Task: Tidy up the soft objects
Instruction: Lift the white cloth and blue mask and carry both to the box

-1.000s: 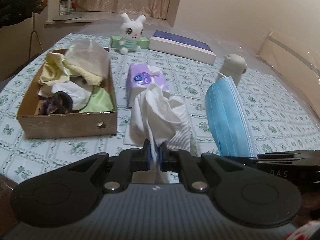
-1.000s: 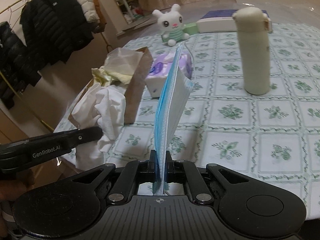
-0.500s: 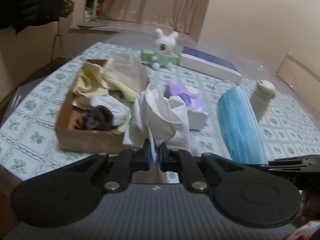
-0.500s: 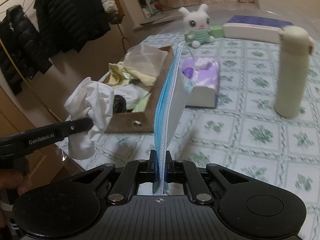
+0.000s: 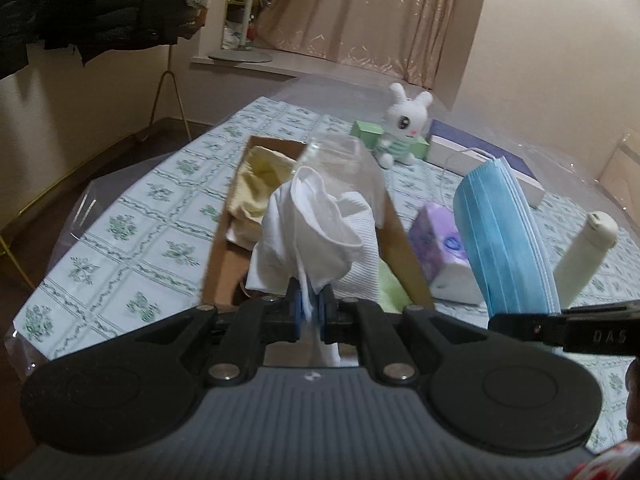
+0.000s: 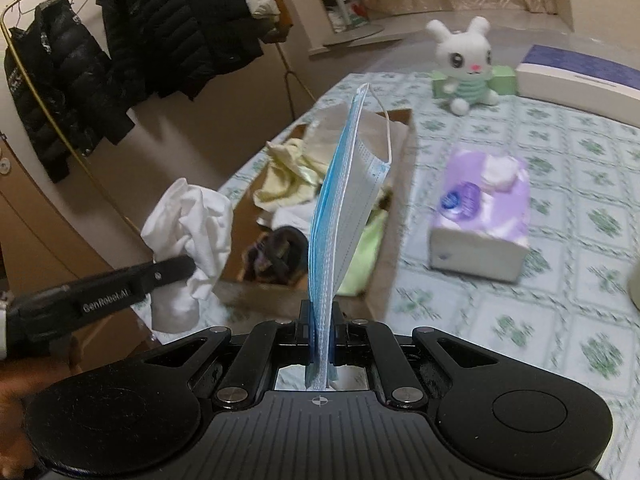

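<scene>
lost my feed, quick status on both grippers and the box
Left gripper shut on white cloth. Right gripper shut on blue mask. Cardboard box ahead, already holding cloths. Nothing between grippers and box.

Table (image 6: 540, 320) with green-patterned cloth, cardboard box (image 6: 394, 240), tissue pack (image 6: 480, 224), plush rabbit (image 6: 464, 68), bottle (image 5: 584, 260)

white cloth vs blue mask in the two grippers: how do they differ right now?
The white cloth is bunched and crumpled above the left gripper; the blue mask stands flat and pleated, edge-on, from the right gripper. The cloth is plain white with ribbed fabric; the mask is blue outside, pale inside, with an ear loop. The cloth droops below the pads; the mask stands stiff and taller. Shared: each is pinched by shut jaws, held near the cardboard box.
</scene>
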